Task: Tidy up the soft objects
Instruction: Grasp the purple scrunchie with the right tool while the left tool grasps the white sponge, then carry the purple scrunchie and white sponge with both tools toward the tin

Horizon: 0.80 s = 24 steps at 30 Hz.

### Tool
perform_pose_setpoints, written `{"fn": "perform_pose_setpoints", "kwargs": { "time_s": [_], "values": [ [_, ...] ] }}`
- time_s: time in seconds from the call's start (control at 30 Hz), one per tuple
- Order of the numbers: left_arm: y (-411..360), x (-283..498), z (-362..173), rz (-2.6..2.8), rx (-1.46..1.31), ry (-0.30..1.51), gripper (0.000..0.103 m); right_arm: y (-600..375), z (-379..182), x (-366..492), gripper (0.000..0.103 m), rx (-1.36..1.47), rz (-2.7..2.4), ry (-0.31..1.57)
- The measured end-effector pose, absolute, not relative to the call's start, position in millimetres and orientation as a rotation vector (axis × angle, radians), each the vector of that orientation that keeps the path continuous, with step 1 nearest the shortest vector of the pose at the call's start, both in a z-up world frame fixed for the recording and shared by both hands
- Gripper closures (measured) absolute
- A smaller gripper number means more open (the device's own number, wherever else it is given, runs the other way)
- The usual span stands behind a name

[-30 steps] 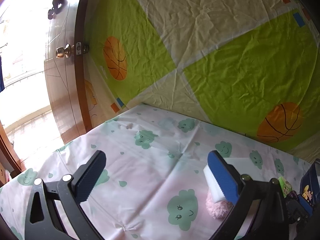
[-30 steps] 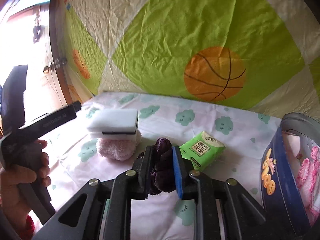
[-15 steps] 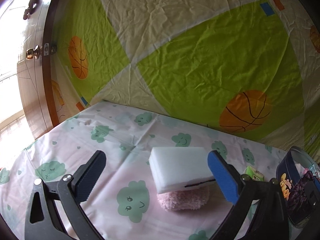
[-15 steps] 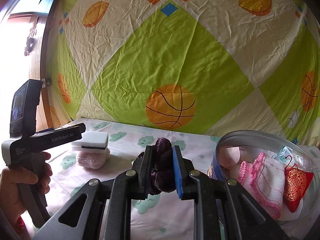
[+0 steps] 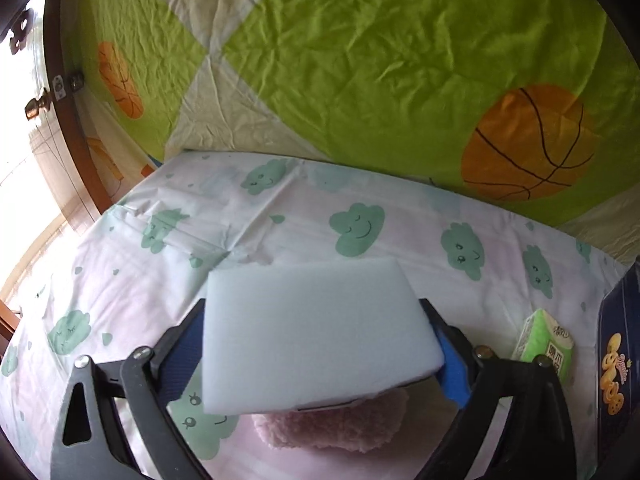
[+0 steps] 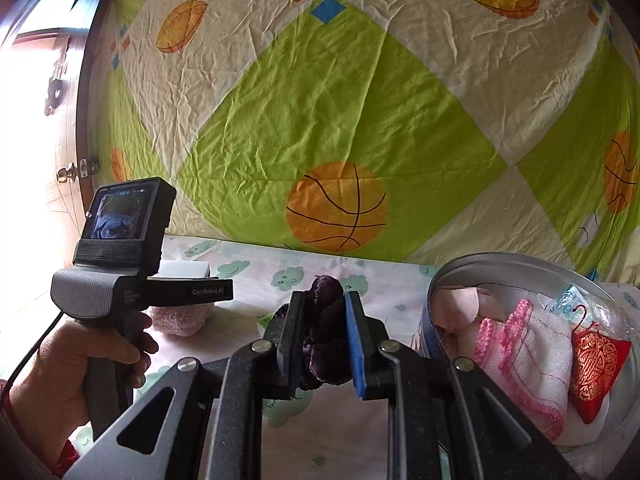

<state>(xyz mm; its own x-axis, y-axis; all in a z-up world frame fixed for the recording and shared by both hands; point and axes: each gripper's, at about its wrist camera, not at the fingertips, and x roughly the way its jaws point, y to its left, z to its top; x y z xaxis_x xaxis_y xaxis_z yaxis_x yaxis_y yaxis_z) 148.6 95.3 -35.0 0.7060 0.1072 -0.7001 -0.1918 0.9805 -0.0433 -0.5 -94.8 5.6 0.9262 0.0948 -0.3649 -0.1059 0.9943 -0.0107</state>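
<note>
A white sponge block lies on a pink fluffy cloth on the cloud-print sheet. My left gripper straddles the sponge. Its jaws are closing, and each blue pad sits right at one side of the block. I see no squeeze on the sponge. My right gripper is shut on a dark purple fluffy item, held above the sheet just left of the round tin. From the right wrist, the sponge shows behind the left gripper's handle.
The blue tin at the right holds a pink-edged white cloth, a red pouch and other soft things. A green tissue pack lies beside it. A hanging basketball-print sheet backs the surface. A wooden door stands left.
My left gripper moved right and forward until the sponge came between its fingers, and its jaws narrowed. My right gripper swung right with the purple item, bringing the tin into view.
</note>
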Motion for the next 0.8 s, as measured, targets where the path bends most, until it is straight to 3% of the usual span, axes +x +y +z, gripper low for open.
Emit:
{"fn": "perform_pose_setpoints", "kwargs": {
  "time_s": [0.2, 0.47, 0.8],
  "values": [
    [117.6, 132.4, -30.6, 0.126, -0.268, 0.684, 0.017, -95.9, 5.8, -2.2, 0.082, -0.023, 0.108, 0.364],
    [117.6, 83.3, 6.2, -0.005, -0.374, 0.423, 0.017, -102.6, 16.9, -15.0, 0.082, 0.009, 0.093, 0.289],
    [76.3, 59.8, 8.7, -0.055, -0.279, 0.400, 0.017, -116.3, 24.9, -16.5, 0.081, 0.032, 0.060, 0.270]
  ]
}}
